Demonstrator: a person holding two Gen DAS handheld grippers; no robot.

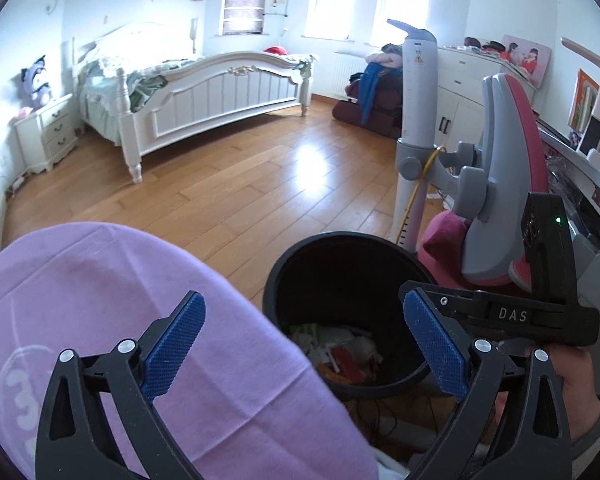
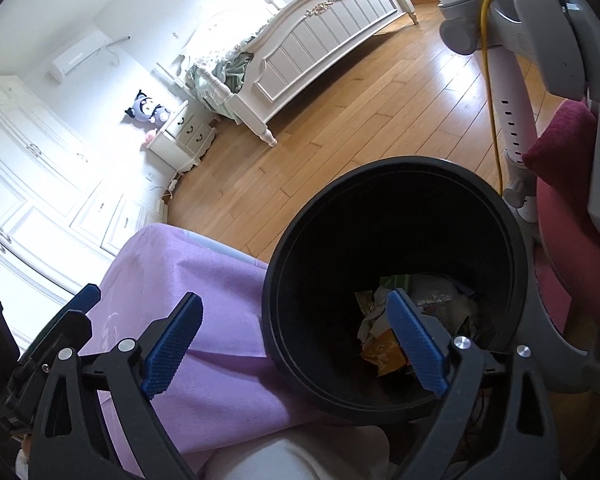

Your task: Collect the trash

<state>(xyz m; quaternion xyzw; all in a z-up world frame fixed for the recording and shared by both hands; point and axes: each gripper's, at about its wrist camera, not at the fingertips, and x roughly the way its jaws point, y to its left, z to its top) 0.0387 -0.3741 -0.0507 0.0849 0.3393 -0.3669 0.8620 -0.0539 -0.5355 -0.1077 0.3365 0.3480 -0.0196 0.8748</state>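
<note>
So both tongs are spread wide with nothing between the blue pads, hovering over the black trash bin (image 2: 392, 280). Its round mouth fills the lower middle of the right wrist view, and the crumpled wrappers (image 2: 384, 332) sit at the bottom, showing just past the right gripper (image 2: 296, 344). In the left wrist view the bin shows lower center, between the left gripper's (image 1: 304, 344) pads, with the purple cloth (image 1: 100, 300) covering the lower left. The right gripper also pokes in there from the right edge, a hand (image 1: 576, 376) behind it. I'd say the right one is nearer the opening; the trash lies straight down and ahead.
</note>
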